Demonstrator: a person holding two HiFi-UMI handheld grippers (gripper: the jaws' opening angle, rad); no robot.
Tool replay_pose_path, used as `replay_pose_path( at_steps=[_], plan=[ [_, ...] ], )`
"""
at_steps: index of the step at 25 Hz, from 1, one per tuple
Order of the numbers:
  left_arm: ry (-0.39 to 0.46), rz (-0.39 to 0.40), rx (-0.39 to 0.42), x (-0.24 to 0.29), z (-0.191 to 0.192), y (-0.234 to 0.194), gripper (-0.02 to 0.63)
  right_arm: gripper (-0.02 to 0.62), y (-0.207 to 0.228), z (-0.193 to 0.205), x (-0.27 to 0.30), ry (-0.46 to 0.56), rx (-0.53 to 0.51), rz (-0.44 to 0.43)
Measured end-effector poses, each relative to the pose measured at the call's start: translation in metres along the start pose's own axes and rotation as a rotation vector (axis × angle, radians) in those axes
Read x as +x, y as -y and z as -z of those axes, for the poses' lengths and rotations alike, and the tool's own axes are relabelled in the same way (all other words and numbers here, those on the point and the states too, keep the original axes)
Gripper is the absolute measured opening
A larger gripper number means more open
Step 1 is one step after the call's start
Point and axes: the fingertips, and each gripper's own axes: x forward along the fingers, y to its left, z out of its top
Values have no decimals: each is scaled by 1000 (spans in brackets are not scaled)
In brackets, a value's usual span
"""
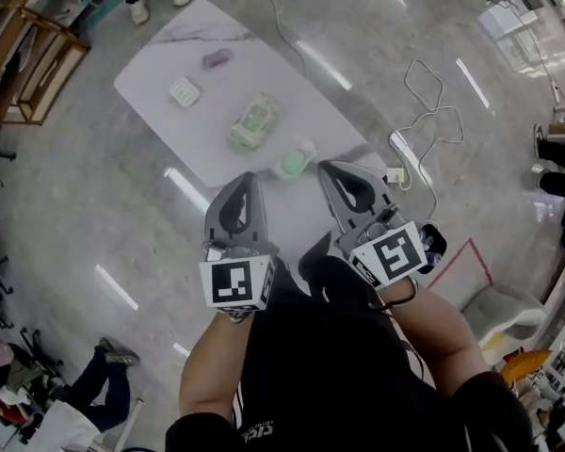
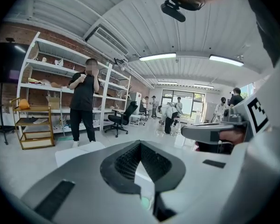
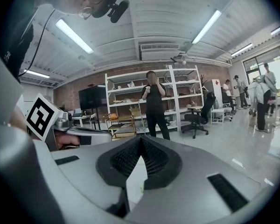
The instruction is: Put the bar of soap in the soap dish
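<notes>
- The left gripper (image 1: 249,179) hung in front of the person's chest, well apart from the table (image 1: 160,55). Its jaws were pressed together with nothing between them.
- The right gripper (image 1: 329,169) sat beside it at about 3 o'clock, likewise closed tight and empty.
- The bar of soap (image 1: 217,58), which I took to be the small mauve lump, lay untouched toward the table's far end. It was near the soap dish (image 1: 184,91), at that dish's 1 o'clock, and apart from it.
- The soap dish looked like a pale ridged tray with nothing in it.
- A green-and-white packet (image 1: 254,122) lay at about 4 o'clock from the dish. A round green thing (image 1: 290,165) sat at the packet's 5 o'clock, close behind the gripper tips.
- The soap would probably handle as light, stiff and smooth. Its rounded edges seemed liable to slip out of a hard pinch.
- The best hold looked to be across its shorter width at the middle, with the jaws low to the tabletop and a moderate squeeze.
- The dish seemed light enough to skid, so the bar should be lowered into it, not dropped.
</notes>
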Motion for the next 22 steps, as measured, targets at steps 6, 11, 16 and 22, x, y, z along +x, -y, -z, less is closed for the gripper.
replay_pose_path(
  at_steps=[6, 11, 16, 22],
  plan=[
    [16, -42, 28, -17, -26, -7, 8, 14, -13, -28, -14, 36, -2, -19],
    [10, -60, 42, -16, -40, -13, 8, 14, -19, -37, -10, 40, 1, -37],
    [24, -73, 33, -15, -49, -15, 8, 12, -24, -43, 1, 44, 0, -61],
    [25, -77, 24, -12, -49, -18, 8, 14, -25, -40, 11, 31, 12, -77]
  ],
)
